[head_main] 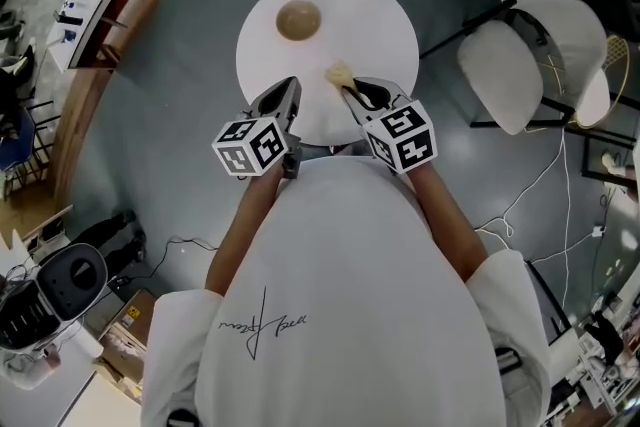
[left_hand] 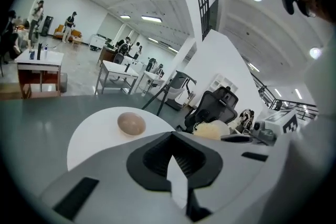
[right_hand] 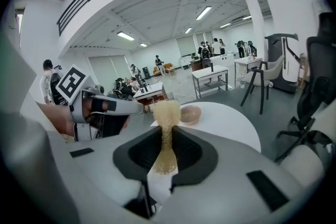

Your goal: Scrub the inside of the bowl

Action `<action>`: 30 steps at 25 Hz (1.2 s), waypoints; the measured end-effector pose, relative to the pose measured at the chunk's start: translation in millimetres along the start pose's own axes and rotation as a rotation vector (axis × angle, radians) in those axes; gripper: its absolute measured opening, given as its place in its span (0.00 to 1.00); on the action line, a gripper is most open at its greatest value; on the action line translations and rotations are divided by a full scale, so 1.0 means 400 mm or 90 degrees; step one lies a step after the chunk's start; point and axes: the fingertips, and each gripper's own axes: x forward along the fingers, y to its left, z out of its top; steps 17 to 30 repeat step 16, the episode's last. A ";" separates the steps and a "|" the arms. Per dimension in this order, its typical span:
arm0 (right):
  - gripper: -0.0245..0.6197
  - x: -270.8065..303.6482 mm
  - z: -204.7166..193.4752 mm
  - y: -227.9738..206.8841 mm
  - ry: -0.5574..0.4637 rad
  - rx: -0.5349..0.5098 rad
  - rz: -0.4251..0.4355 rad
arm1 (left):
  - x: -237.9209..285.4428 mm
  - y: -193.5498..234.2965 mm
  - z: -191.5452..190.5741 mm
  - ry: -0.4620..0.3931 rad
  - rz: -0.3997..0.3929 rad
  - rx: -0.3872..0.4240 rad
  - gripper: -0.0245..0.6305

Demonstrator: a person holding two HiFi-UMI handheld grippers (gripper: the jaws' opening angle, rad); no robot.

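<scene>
A small brown bowl (head_main: 298,20) (left_hand: 130,124) (right_hand: 190,113) stands upright on the far part of a round white table (head_main: 375,25). My right gripper (head_main: 352,91) (right_hand: 165,150) hovers over the table's near edge, shut on a yellowish scrubbing sponge (head_main: 340,74) (right_hand: 166,112) that sticks out ahead of the jaws, short of the bowl. My left gripper (head_main: 289,91) (left_hand: 173,157) hangs beside it on the left, jaws together and nothing in them. Both grippers are apart from the bowl.
A white chair (head_main: 530,55) stands right of the table, and a wooden shelf unit (head_main: 100,45) sits at the far left. Cables (head_main: 545,185) trail on the grey floor at right. A black appliance (head_main: 60,287) and boxes sit at the lower left.
</scene>
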 end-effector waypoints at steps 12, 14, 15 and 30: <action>0.15 -0.067 0.029 0.015 -0.061 0.114 0.013 | -0.047 -0.103 -0.007 -0.029 -0.055 0.095 0.04; 0.15 -0.077 0.026 0.015 -0.068 0.124 0.009 | -0.058 -0.103 -0.026 -0.021 -0.053 0.098 0.04; 0.15 -0.082 0.027 0.013 -0.072 0.127 0.005 | -0.063 -0.100 -0.034 -0.016 -0.048 0.100 0.04; 0.15 -0.087 0.029 0.010 -0.077 0.129 0.000 | -0.068 -0.095 -0.042 -0.011 -0.043 0.102 0.04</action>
